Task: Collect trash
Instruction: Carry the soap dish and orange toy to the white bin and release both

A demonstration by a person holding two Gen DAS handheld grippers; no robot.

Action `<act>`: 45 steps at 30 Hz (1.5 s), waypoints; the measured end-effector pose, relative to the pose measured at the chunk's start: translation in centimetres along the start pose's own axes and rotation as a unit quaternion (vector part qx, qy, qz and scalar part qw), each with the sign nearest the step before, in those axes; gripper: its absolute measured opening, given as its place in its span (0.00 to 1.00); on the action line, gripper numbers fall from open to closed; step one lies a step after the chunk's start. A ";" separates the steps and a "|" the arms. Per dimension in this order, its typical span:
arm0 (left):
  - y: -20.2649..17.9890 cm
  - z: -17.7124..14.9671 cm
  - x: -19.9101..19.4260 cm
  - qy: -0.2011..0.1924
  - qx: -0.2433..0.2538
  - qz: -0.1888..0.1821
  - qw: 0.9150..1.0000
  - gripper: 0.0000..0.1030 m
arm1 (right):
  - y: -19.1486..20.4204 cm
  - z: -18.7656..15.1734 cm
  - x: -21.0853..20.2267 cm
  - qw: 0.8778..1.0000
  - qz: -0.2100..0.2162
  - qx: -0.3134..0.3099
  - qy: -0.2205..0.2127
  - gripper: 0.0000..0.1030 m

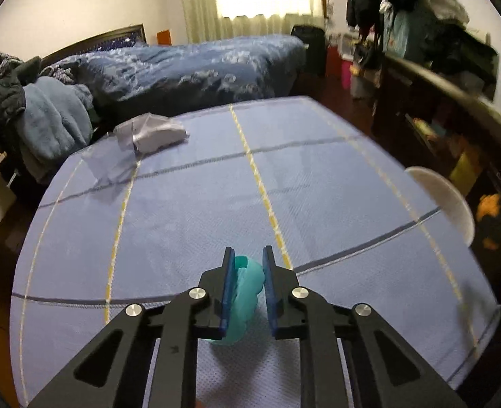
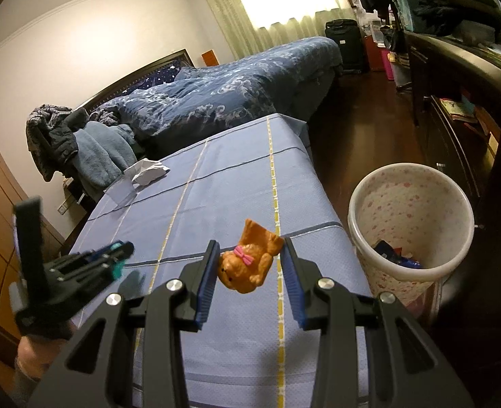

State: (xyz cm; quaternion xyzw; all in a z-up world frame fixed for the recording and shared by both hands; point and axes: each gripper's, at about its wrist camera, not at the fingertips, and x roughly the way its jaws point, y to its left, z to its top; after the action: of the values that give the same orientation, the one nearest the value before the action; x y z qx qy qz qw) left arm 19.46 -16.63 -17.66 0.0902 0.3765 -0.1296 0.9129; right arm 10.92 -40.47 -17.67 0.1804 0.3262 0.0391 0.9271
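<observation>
The table (image 2: 236, 183), covered in blue cloth with yellow and grey stripes, is bounded on its right by a straight edge dropping to bare wooden floor (image 2: 362, 125). An open strip of floor is seen between that edge and the dark cabinet (image 2: 454, 142).

A white flower-patterned bin (image 2: 410, 224) is stood on the floor just beside the table's right edge; dark blue wrappers (image 2: 396, 255) are seen at its bottom. In the left wrist view only its rim (image 1: 444, 200) is shown.

The left gripper (image 1: 248, 272) is nearly closed, and a teal crumpled item (image 1: 245, 292) is clamped between its 2 blue pads above the cloth.

The right gripper (image 2: 250, 268) is held partly open. An orange toy dog (image 2: 250, 261) with a pink bow is seen between the pads; the left pad appears to touch it, but a firm grip cannot be confirmed.

Crumpled white paper (image 2: 148, 173) and a clear plastic sheet (image 2: 122, 190) are found at the table's far left edge, well apart from both grippers.
</observation>
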 end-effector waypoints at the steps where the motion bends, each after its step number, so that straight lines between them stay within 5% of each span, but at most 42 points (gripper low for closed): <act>1: -0.1 0.1 0.1 -0.002 0.001 0.003 1.000 0.16 | 0.0 -0.1 0.0 1.000 0.001 0.000 0.001 0.36; 11: -1.0 2.3 -1.3 -0.019 -0.009 -0.057 0.998 0.16 | -0.3 0.1 0.0 1.000 -0.002 0.002 -0.004 0.36; 16: -5.8 5.2 -1.0 -0.037 0.023 -0.111 0.993 0.16 | -2.9 1.0 -0.8 0.999 -0.033 0.018 -0.023 0.36; 24: -16.7 10.3 1.4 -0.064 0.080 -0.207 0.973 0.16 | -10.2 3.8 -0.5 0.993 -0.086 0.063 -0.049 0.36; 34: -26.2 13.5 7.9 -0.040 0.128 -0.237 0.962 0.17 | -17.2 4.8 3.2 0.986 -0.134 0.092 -0.045 0.38; 36: -26.6 13.8 8.8 -0.034 0.119 -0.241 0.963 0.39 | -17.9 5.0 3.7 0.985 -0.141 0.092 -0.043 0.38; 38: -26.4 13.9 8.8 -0.043 0.104 -0.244 0.963 0.95 | -18.8 5.2 3.9 0.983 -0.149 0.095 -0.045 0.45; 41: -25.2 14.2 8.1 -0.077 0.079 -0.247 0.963 0.96 | -19.5 5.2 4.2 0.981 -0.163 0.096 -0.045 0.48; 45: -23.6 14.7 7.8 -0.073 0.064 -0.235 0.967 0.96 | -19.4 5.0 4.0 0.980 -0.168 0.100 -0.045 0.48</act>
State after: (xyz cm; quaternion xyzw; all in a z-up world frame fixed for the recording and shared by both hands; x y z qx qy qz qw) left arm 27.34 -44.20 -14.46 0.0475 0.3099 -0.3707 0.8742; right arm 16.26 -59.38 -23.36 0.2160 0.3125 -0.1585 0.9114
